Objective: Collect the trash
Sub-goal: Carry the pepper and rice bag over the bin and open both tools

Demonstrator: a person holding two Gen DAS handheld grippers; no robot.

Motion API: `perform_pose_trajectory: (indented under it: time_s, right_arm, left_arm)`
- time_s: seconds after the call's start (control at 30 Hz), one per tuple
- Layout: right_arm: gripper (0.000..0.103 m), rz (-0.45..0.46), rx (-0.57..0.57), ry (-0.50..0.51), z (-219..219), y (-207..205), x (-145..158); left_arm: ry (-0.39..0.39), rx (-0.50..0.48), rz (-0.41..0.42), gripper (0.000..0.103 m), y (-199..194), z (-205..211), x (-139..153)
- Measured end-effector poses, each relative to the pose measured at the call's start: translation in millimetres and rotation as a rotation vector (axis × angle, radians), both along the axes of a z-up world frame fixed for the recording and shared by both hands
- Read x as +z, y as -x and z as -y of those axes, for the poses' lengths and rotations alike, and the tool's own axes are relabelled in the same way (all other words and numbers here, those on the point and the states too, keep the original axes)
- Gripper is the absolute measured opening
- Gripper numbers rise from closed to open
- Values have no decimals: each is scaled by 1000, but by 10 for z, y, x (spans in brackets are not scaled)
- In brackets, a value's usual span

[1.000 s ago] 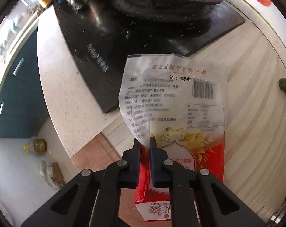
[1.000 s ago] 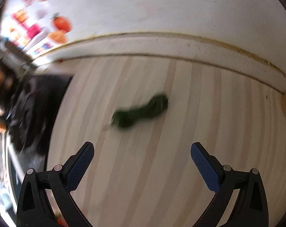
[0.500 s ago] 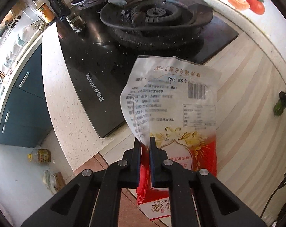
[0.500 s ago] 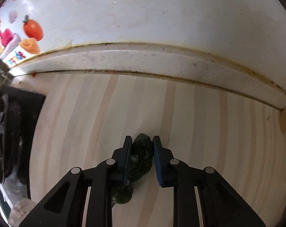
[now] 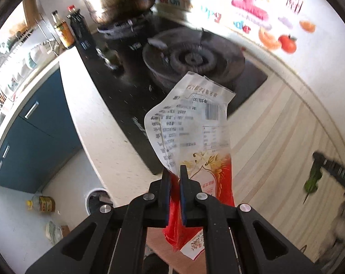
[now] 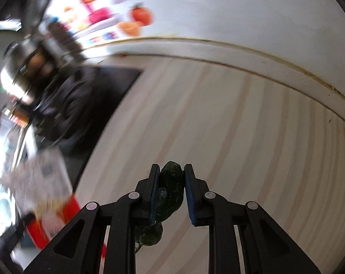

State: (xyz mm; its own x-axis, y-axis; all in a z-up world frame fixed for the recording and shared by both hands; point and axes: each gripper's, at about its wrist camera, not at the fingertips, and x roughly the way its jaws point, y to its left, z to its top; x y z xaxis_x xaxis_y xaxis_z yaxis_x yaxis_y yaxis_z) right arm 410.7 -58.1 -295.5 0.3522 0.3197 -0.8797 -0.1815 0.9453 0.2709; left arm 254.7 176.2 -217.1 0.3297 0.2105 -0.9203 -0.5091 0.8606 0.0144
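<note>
My left gripper point(image 5: 174, 171) is shut on an empty clear-and-red food wrapper point(image 5: 195, 132) and holds it up above the counter's front edge. My right gripper point(image 6: 171, 171) is shut on a dark green wilted vegetable scrap point(image 6: 170, 191), lifted off the striped wooden counter point(image 6: 241, 125). The scrap hangs down between and below the jaws. In the left wrist view the right gripper point(image 5: 318, 169) shows at the far right with the green scrap point(image 5: 311, 182). In the right wrist view the wrapper point(image 6: 42, 178) shows blurred at the lower left.
A black gas hob point(image 5: 195, 59) with a steel pot point(image 5: 117, 2) sits left of the wooden counter. Sauce bottles point(image 5: 69, 29) stand behind it. A white bin point(image 5: 97, 199) and an oil bottle point(image 5: 42, 203) are on the floor below. The stickered wall point(image 6: 218, 11) borders the counter.
My right gripper closed on the green scrap and lifted it off the counter. My left gripper rose and pulled back with the wrapper held throughout.
</note>
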Motion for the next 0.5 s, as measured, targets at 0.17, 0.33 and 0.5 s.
perform_pose_trajectory:
  time_s: [0.17,0.33,0.5]
  right_arm:
    - [22,25,109,-5,-320,561,257]
    - [22,57,236,1,-867,1146,479]
    - [22,67,370,-5,-1597,1685,558]
  left_arm:
    - [-20,16,60,4,326,-258,307]
    - [-35,82,109,4,818,-661,504]
    - [-37,175,116,4,1409,-1112,492]
